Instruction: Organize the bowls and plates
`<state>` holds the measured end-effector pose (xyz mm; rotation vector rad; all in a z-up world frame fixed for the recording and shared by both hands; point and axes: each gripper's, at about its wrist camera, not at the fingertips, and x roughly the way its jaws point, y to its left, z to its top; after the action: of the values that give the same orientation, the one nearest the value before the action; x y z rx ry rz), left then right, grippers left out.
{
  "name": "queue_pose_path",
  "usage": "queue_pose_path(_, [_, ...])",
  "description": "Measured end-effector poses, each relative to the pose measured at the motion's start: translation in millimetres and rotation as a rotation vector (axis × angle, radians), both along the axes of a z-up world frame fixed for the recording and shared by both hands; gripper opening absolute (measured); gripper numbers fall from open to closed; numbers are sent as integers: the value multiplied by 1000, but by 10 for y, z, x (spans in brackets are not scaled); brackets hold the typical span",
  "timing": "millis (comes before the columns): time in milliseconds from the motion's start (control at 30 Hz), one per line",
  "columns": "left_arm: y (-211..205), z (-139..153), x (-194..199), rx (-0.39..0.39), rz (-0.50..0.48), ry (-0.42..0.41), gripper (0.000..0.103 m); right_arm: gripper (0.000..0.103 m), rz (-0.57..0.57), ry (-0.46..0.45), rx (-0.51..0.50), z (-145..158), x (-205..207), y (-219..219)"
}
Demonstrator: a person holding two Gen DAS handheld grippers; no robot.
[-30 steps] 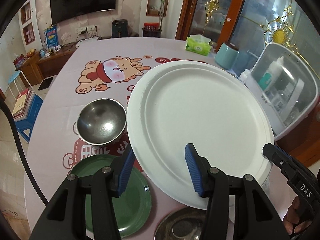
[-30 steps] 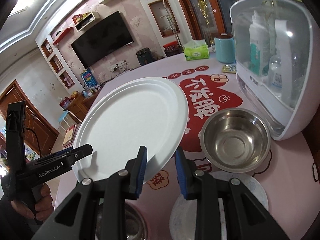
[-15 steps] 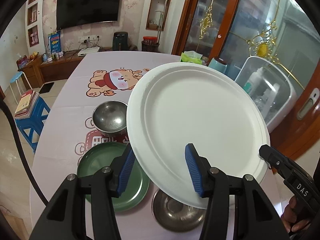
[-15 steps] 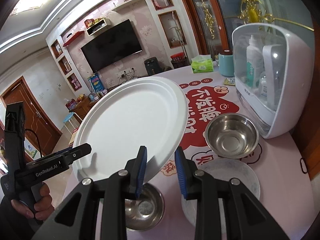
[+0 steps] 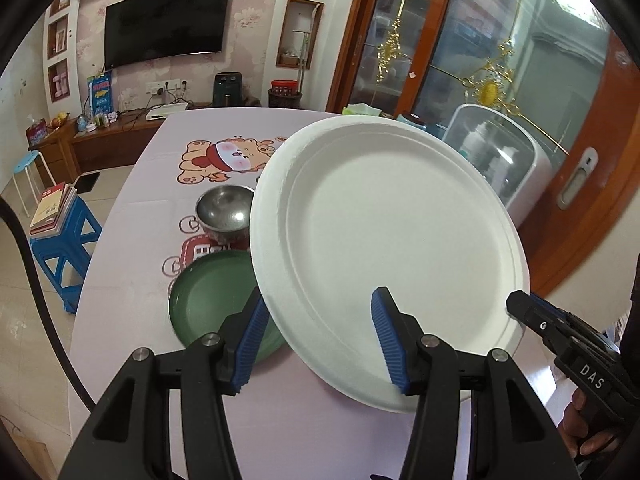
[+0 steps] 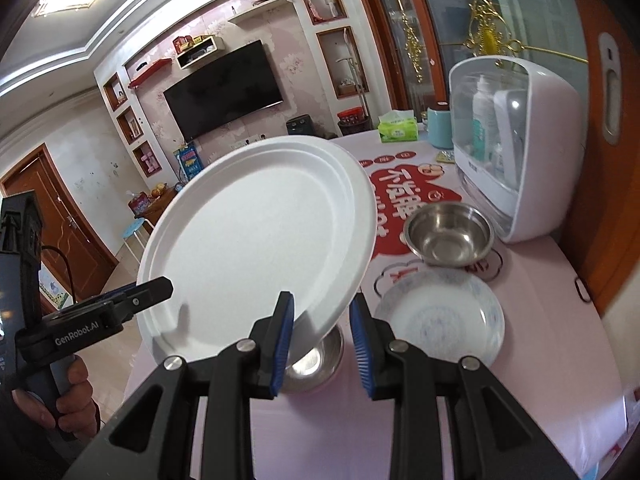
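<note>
A large white plate (image 5: 396, 256) is held tilted in the air above the table, also in the right wrist view (image 6: 260, 240). My left gripper (image 5: 318, 336) and my right gripper (image 6: 320, 332) each have their jaws around the plate's near rim. The jaws stand apart, and a firm clamp cannot be confirmed. Below lie a green plate (image 5: 212, 296), a steel bowl (image 5: 226, 210), a second steel bowl (image 6: 448, 234), a patterned white dish (image 6: 440, 316) and a third steel bowl (image 6: 320, 364) partly hidden under the plate.
A white sterilizer cabinet (image 6: 516, 144) stands at the table's right edge, with a teal cup (image 6: 438, 128) and tissue pack (image 6: 398, 130) behind. A blue stool with books (image 5: 60, 232) stands left of the table. The pink tablecloth (image 5: 132, 208) covers the table.
Both grippers and the white plate have risen well above the table and drawn back. The dishes below look smaller and farther away. The plate stays tilted.
</note>
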<state>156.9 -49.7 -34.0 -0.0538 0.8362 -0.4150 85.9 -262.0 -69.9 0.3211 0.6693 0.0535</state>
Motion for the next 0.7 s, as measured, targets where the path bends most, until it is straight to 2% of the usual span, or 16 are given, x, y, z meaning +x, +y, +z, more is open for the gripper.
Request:
queue_pose_path(200, [115, -76, -297, 3, -31, 26, 51, 28, -22, 21, -2, -65, -347, 128])
queue_pose_path(700, [398, -600, -935, 43, -63, 155, 51, 28, -21, 204, 15, -491, -960, 472])
